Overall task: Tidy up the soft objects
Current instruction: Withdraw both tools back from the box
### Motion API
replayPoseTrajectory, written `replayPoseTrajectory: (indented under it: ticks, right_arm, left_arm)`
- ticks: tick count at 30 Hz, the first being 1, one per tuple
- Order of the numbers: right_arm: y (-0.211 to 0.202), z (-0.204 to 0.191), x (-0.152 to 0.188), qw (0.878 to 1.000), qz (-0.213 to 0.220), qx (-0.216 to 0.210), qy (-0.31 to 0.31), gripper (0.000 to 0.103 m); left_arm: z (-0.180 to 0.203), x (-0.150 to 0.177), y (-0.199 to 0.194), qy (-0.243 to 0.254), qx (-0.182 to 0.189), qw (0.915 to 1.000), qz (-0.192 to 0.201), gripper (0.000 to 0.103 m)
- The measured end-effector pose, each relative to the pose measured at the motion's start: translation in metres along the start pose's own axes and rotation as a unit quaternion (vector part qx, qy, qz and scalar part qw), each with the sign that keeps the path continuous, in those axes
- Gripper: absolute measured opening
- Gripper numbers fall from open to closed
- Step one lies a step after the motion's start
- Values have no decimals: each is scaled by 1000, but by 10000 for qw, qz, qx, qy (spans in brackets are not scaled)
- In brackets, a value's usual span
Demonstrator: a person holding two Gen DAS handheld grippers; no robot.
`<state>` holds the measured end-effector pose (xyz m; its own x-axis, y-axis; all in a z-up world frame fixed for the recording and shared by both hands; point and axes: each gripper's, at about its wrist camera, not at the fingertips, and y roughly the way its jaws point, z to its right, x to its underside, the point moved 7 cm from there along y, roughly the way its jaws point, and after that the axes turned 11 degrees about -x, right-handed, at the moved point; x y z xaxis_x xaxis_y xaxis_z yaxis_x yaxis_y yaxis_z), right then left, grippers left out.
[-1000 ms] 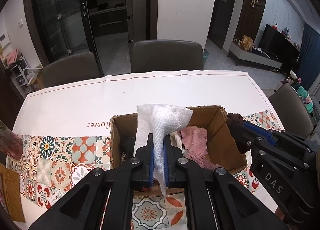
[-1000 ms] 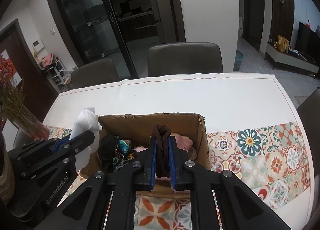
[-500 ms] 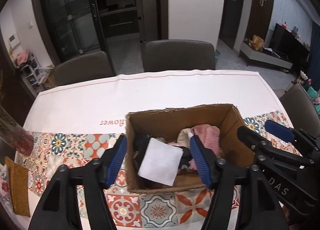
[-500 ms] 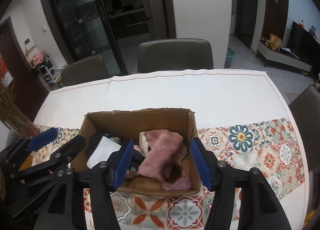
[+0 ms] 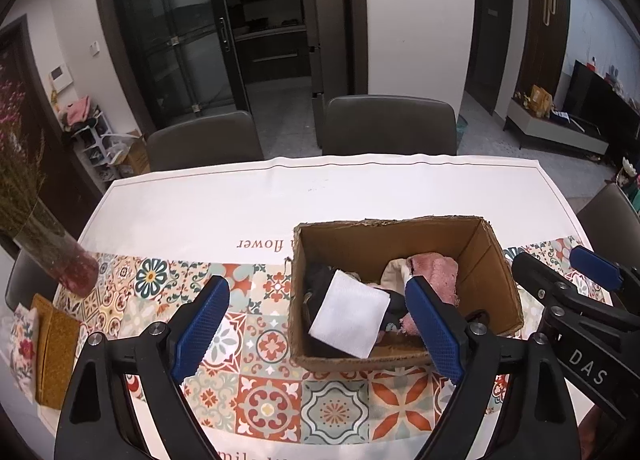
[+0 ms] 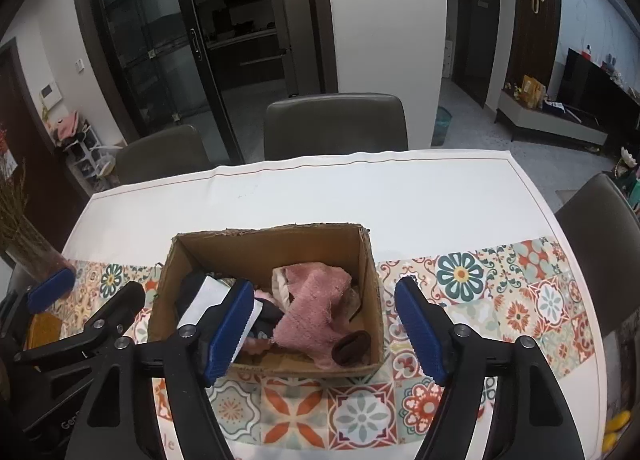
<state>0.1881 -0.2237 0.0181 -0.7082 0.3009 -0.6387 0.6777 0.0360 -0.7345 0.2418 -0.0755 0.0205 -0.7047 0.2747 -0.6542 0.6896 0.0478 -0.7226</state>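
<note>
Left gripper (image 5: 316, 324): hovering nearest the lens, blue-padded fingers (image 5: 200, 324) spread wide and gripping nothing, straddling the left half of the box.
Right gripper (image 6: 326, 324): hanging likewise released, fingers (image 6: 420, 330) parted to either side of the box's near right corner, carrying nothing.
Tablecloth (image 5: 256, 344): lying beneath both, showing a band of patterned tiles along the near side and running plain white toward the far edge, printed lettering reading upside down just left of the box.
Cardboard box (image 5: 492, 268): sitting open-topped on the tiled band, near wall ragged along its rim.
White cloth (image 5: 349, 316): resting flat and folded inside the box at its left side, lying over dark items.
Pink towel (image 6: 312, 300): lying crumpled in the box's middle and right, draping toward the near wall.
Brown hair tie (image 6: 352, 346): sitting in the near right corner of the box, touching the towel.
Vase of dried flowers (image 5: 60, 256): standing at the table's left edge, well apart from the box.
Yellow mat (image 5: 54, 348): lying near the left edge, just in front of the vase.
White stretch beyond the box: lying bare up to the far edge.
Chairs (image 5: 390, 124): standing tucked against the far side, another (image 6: 596, 248) at the right.
Glass doors (image 5: 176, 36): standing dark behind the chairs.
</note>
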Motion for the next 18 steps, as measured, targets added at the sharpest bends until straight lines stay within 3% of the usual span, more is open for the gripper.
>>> replayPoseTrajectory:
  ticks: [10, 18]
  right_arm:
    - [-27, -1, 12, 9999, 96, 85, -8, 74]
    - [-49, 1, 22, 9997, 233, 59, 74, 74]
  left_arm:
    - [-8, 16, -25, -126, -66, 9999, 47, 99]
    - [-11, 30, -43, -271, -56, 9996, 100, 100]
